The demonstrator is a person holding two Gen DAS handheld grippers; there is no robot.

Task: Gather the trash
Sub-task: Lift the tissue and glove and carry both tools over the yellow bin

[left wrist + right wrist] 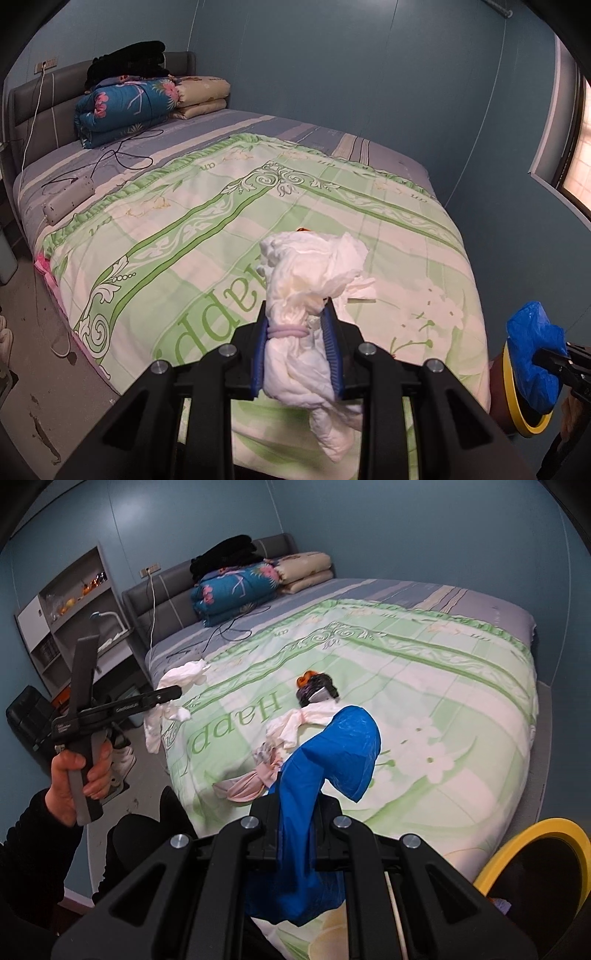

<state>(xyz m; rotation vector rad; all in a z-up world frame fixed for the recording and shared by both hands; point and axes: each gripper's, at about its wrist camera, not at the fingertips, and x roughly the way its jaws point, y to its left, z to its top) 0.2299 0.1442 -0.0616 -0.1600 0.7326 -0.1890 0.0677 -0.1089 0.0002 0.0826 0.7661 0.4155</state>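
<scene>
Blue walls close in around a bed (pixel 258 206) with a grey padded headboard, and folded quilts (pixel 125 107) are stacked at its far end. Your left gripper (pixel 297 347) has its jaws pinching a white crumpled wad (pixel 306 280), soft and papery, banded by a pale pink elastic right between the blue ribbed pads; the wad bulges out beyond the jaws and sags below them, up off the green-and-cream printed quilt (pixel 207 236). Your right gripper (pixel 295 812) has its jaws pressed tight on a blue plastic bag (pixel 332 753), thin and glossy, which rises from the jaws and flops over beyond them. Past those jaws, loose on the quilt, lie a pinkish knotted rag (pixel 251 779), a white twisted tissue (pixel 299 723) and a dark lump with an orange bit (pixel 317 686). To the right of the jaws stands a bin with a yellow rim (pixel 517 849).
</scene>
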